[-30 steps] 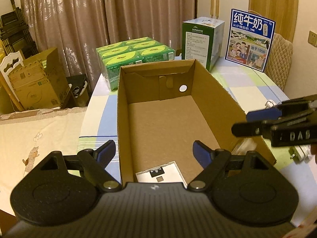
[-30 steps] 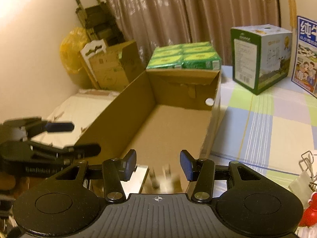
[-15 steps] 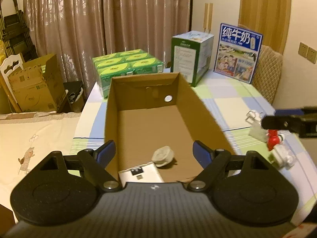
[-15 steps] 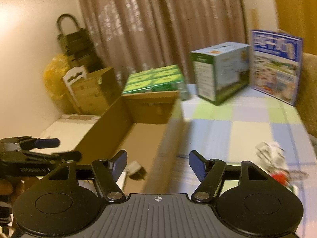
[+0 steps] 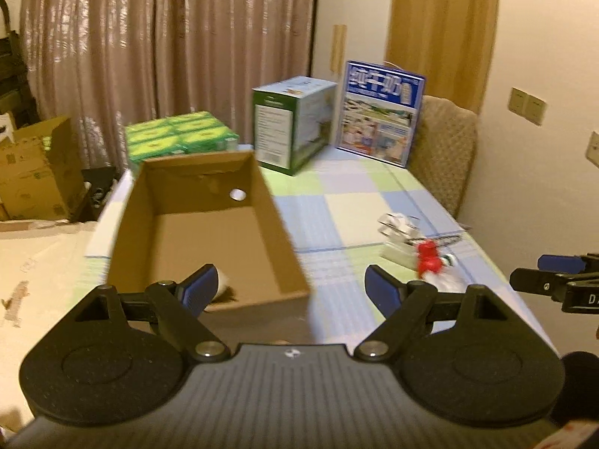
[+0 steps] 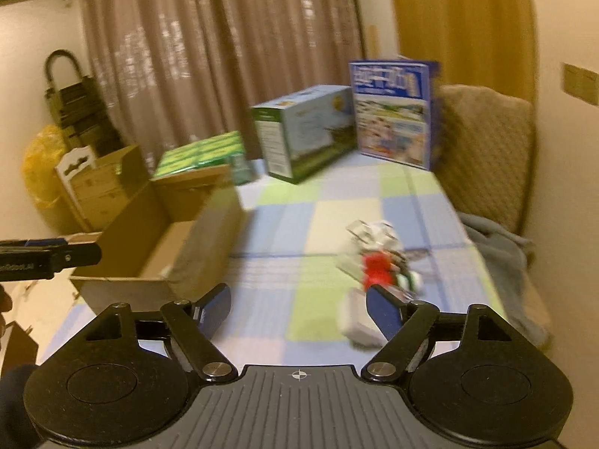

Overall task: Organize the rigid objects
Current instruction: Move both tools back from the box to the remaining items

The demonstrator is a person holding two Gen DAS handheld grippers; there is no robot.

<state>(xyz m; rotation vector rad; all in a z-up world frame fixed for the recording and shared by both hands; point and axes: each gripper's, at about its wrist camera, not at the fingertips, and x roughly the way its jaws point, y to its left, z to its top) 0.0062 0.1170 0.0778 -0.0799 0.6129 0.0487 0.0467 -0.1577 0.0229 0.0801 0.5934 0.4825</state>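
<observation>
An open cardboard box stands on the checked tablecloth; it also shows in the right wrist view. A whitish item lies at its near end, partly hidden by my left finger. A blurred pile of small items with a red piece lies right of the box; the red piece and a white block show in the right wrist view. My left gripper is open and empty, back from the box's near right corner. My right gripper is open and empty, just short of the pile.
At the table's far end stand green cartons, a green and white box and a blue milk carton box. A padded chair stands at the right edge. More cardboard boxes sit on the floor at left.
Both grippers have pulled back from the box and swung right, toward the pile. The item dropped from the right gripper lies in the box. Both stay open.
</observation>
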